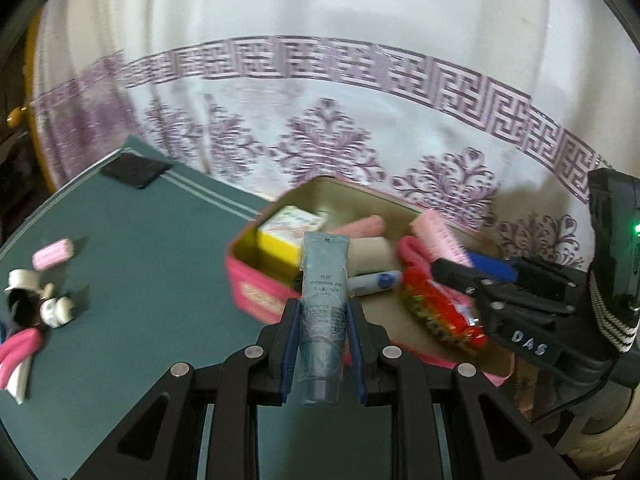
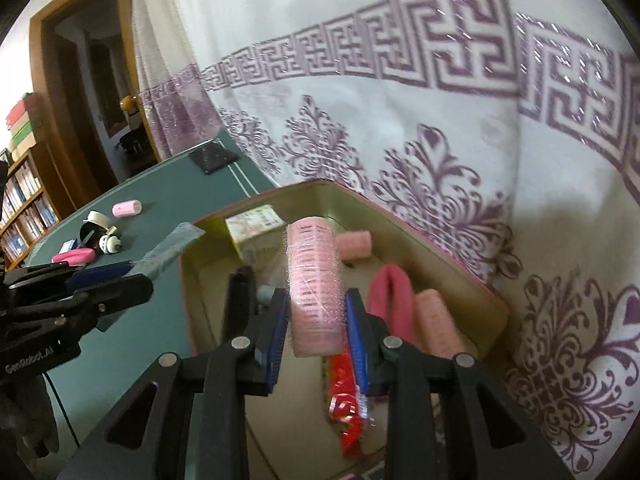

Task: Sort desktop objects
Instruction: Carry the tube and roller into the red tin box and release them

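My left gripper (image 1: 323,312) is shut on a grey-blue tube (image 1: 323,300), which stands between its blue pads at the near left edge of the pink tin box (image 1: 256,288). Over the same box (image 2: 460,264), my right gripper (image 2: 316,312) is shut on a pale pink hair roller (image 2: 314,280). In the left wrist view the right gripper (image 1: 472,276) shows at the right with the roller (image 1: 436,236); the left gripper (image 2: 96,280) and its tube (image 2: 168,248) appear at the left of the right wrist view. Inside the box lie a yellow carton (image 1: 290,228), pink rollers (image 2: 354,242), a red packet (image 1: 440,312) and a white marker (image 1: 374,282).
On the green table (image 1: 140,280) to the left lie a pink roller (image 1: 54,254), small white caps (image 1: 58,312), a pink item (image 1: 20,346) and a black square pad (image 1: 136,170). A white curtain with purple pattern (image 1: 320,120) hangs right behind the box. A bookshelf (image 2: 24,208) stands far left.
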`<state>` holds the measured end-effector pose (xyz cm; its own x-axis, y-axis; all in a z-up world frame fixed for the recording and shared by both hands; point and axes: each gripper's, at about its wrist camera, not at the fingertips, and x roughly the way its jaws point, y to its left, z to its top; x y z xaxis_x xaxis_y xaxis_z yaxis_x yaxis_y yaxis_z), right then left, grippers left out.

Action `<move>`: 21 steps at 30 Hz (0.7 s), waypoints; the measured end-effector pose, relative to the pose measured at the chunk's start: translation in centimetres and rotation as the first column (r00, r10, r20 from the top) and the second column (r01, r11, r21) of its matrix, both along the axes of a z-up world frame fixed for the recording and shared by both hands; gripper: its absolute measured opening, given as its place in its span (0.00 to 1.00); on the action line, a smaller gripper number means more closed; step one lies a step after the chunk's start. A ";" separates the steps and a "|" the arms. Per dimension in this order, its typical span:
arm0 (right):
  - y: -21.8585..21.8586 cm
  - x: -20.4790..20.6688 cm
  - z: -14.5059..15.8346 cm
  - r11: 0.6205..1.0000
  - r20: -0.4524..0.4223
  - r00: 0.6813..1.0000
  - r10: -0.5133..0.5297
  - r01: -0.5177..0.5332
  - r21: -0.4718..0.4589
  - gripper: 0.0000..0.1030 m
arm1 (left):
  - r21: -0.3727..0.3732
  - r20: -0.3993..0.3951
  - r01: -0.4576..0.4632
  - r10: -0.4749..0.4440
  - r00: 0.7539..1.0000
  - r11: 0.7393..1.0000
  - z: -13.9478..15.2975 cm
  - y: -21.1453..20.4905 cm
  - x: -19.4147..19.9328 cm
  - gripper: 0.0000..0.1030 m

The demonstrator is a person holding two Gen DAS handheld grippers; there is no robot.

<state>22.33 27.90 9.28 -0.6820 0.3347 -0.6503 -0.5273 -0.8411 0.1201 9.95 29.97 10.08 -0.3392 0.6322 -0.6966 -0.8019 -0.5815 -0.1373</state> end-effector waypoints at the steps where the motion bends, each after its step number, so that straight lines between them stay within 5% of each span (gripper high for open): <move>1: 0.1 0.1 -0.1 1.000 0.002 1.000 -0.003 0.003 -0.003 0.30 | -0.001 0.003 0.011 -0.011 1.000 1.000 0.0 0.5 0.1 0.23; 21: 1.8 0.4 -1.7 0.998 0.017 0.999 -0.033 0.034 -0.043 0.30 | 0.004 0.010 0.087 -0.087 0.996 0.996 -0.9 5.3 0.3 0.23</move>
